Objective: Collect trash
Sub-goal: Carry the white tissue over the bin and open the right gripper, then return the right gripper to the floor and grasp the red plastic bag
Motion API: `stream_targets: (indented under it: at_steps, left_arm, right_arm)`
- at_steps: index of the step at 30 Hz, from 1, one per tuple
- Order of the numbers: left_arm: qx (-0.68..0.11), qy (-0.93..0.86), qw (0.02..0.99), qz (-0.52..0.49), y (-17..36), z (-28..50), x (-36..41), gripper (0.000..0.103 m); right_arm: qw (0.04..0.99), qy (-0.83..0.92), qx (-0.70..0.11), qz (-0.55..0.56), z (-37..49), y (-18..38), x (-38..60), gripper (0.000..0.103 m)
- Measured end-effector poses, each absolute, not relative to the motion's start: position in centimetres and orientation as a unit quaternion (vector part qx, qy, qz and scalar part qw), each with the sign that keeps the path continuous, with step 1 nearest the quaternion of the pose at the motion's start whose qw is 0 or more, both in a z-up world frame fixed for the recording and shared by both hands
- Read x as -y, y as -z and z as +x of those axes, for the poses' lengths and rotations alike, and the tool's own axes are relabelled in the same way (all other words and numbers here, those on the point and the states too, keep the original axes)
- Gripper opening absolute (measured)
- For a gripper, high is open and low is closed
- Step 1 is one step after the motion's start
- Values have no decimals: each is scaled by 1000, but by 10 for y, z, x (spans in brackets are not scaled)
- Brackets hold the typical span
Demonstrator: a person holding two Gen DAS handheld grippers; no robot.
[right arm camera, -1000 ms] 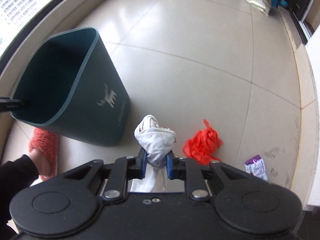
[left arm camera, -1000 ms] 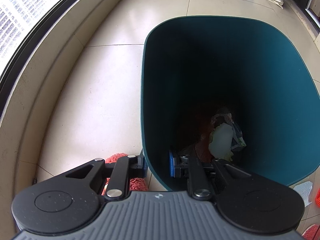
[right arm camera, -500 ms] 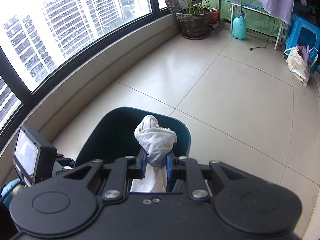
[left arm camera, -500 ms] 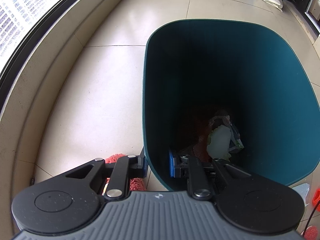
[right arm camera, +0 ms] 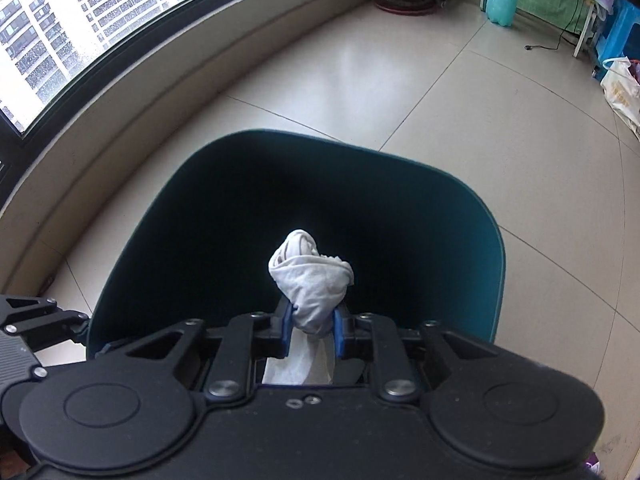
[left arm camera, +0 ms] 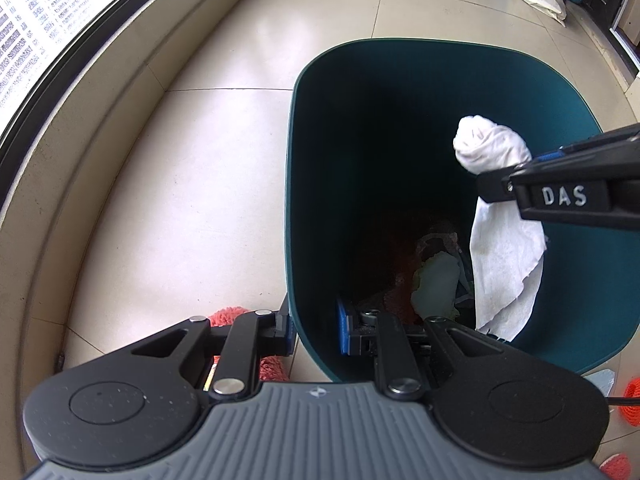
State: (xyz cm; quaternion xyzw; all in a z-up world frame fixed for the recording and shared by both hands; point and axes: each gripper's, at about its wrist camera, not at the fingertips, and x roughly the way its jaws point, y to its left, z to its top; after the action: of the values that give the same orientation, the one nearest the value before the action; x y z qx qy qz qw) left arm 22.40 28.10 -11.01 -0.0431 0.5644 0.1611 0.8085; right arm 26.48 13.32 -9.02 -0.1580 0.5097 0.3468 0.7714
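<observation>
Teal bin [left arm camera: 320,184]: smooth plastic, matt to faint satin on the inner wall; same look in right wrist view [right arm camera: 472,216].
White rag [left arm camera: 504,248]: soft woven cloth, matt, creased, frayed along the lower edge; bunched end [right arm camera: 310,276] shows fine wrinkles.
Left gripper [left arm camera: 314,330]: matt black plastic links, ribbed grey housing, bright metal rivets, blue pads [left arm camera: 343,332] that look rubbery.
Right gripper [right arm camera: 311,330]: matt black plastic, lightly dusty, metal rivets, blue pads.
Floor [left arm camera: 168,184]: large glossy tiles, smooth, reflecting window light, thin grout lines.
Window sill [left arm camera: 80,128]: matt beige, stone-like finish.
Slipper [left arm camera: 224,318]: fuzzy orange pile.
Trash in the bin bottom [left arm camera: 436,280]: crumpled, material unclear.
</observation>
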Motion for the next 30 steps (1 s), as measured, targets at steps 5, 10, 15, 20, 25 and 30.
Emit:
stream_targets:
  at_steps: [5, 10, 15, 20, 25, 30]
  left_arm:
    - [-566, -159, 808, -46, 111, 224, -282, 19]
    - [-566, -158, 807, -47, 111, 225, -282, 19]
    - [-567, -158, 807, -47, 110, 225, -282, 19]
    - [-567, -158, 807, -47, 110, 225, -283, 19]
    - [-567, -160, 807, -47, 111, 225, -283, 19]
    - [-567, -162, 806, -46, 110, 225, -282, 19]
  right_arm:
    - [758, -337, -531, -174, 268, 111, -138, 25]
    - [752, -336, -536, -185, 265, 119, -141, 28]
    - [742, -345, -542, -190, 263, 121, -141, 43]
    - [740, -355, -541, -185, 259, 113, -137, 49]
    - [740, -370, -533, -174, 260, 93, -125, 54]
    - [747, -383, -519, -162, 259, 63, -106, 60]
